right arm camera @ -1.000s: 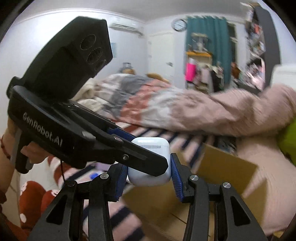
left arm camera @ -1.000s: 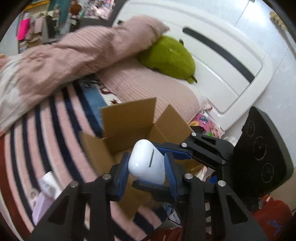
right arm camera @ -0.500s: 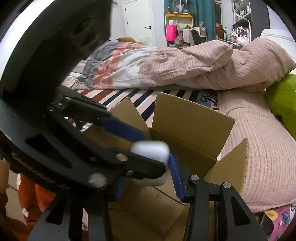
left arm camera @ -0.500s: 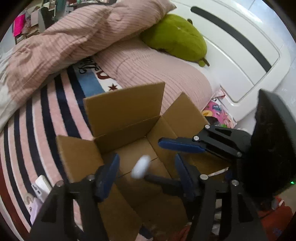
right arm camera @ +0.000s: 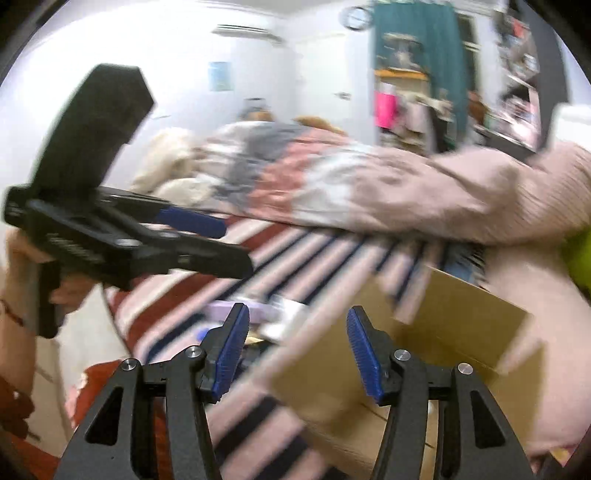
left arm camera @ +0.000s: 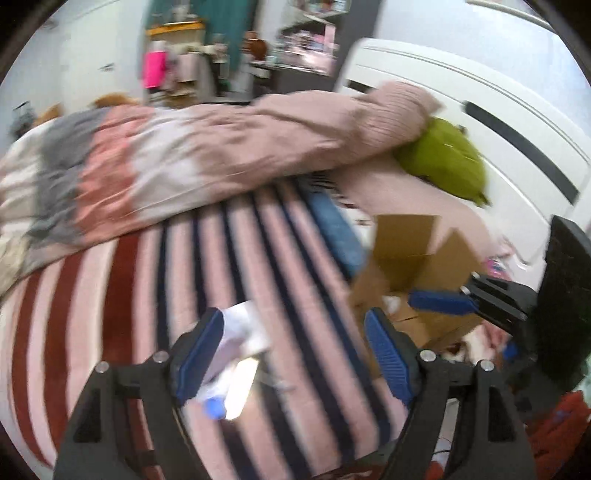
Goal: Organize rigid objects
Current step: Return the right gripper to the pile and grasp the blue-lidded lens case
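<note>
Gaping wide with nothing between the blue pads, the left gripper (left arm camera: 293,345) hangs over the striped bedspread (left arm camera: 122,295), both frames motion-blurred. Just past its left finger lies a small heap of rigid items: a white boxy object (left arm camera: 245,325), a shiny pale piece (left arm camera: 240,384) and something with a blue cap (left arm camera: 214,408), too smeared to name closer. Right gripper (right arm camera: 297,341) also spread apart and empty, held above the near edge of the cardboard box (right arm camera: 424,354); same clutter shows beyond its left finger, a lilac item (right arm camera: 221,308) and a white one (right arm camera: 288,314) on the stripes. In the left wrist view the open box (left arm camera: 413,266) sits to the right on the bed, flaps up, with the right gripper's blue pad (left arm camera: 439,302) over its mouth; a small white thing (left arm camera: 391,302) inside, cannot tell what. In the right wrist view the left gripper's body (right arm camera: 110,229) is at left, gripped by a hand (right arm camera: 70,288). Farther back: pink-grey rumpled duvet (left arm camera: 207,155), green plush (left arm camera: 447,162) against the white headboard (left arm camera: 480,103), teal curtain (right arm camera: 413,33), wall clock (right arm camera: 357,16).
</note>
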Tool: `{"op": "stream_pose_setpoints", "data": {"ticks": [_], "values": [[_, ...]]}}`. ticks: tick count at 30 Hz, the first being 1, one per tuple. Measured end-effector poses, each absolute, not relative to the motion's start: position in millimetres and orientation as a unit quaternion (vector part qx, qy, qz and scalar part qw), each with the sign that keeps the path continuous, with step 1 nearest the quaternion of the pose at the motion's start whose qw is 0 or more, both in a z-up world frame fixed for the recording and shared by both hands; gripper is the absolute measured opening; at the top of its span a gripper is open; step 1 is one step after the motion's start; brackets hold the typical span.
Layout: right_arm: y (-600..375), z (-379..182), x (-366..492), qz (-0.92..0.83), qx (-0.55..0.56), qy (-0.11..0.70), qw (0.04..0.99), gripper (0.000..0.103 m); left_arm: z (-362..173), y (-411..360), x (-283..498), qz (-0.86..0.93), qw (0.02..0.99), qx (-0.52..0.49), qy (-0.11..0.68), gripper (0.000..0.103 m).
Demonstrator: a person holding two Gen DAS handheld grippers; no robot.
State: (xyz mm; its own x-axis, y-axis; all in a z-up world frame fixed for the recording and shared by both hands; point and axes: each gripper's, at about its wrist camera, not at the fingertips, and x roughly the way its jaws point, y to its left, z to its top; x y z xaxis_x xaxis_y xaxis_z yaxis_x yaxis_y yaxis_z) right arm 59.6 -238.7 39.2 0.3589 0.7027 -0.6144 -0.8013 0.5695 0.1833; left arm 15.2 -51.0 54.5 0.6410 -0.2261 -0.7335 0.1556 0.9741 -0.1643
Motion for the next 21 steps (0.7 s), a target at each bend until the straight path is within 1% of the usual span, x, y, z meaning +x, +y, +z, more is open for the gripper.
{"op": "stream_pose_setpoints", "data": {"ticks": [5,9,14,21], "values": [[-177.0,9.6,30.7,0.527,-0.103,0.356,0.764,0.051,19.8,1.8,-14.3,-0.051,0.909,-0.07,0.408,0.076],[-141.1,-41.7,29.2,0.536,-0.106,0.408,0.731,0.051,-9.7,19.1,-24.8,-0.029,0.907,-0.077,0.413,0.076],[-116.8,-91.5,41.8,0.533,-0.129,0.428,0.718,0.051,-37.5,29.8,-32.8,-0.016,0.902,-0.088,0.423,0.076],[-81.1,-114.4,44.8,0.539,-0.164,0.421,0.711,0.051,-57.3,51.3,-43.2,-0.002,0.896,-0.113,0.429,0.076]]}}
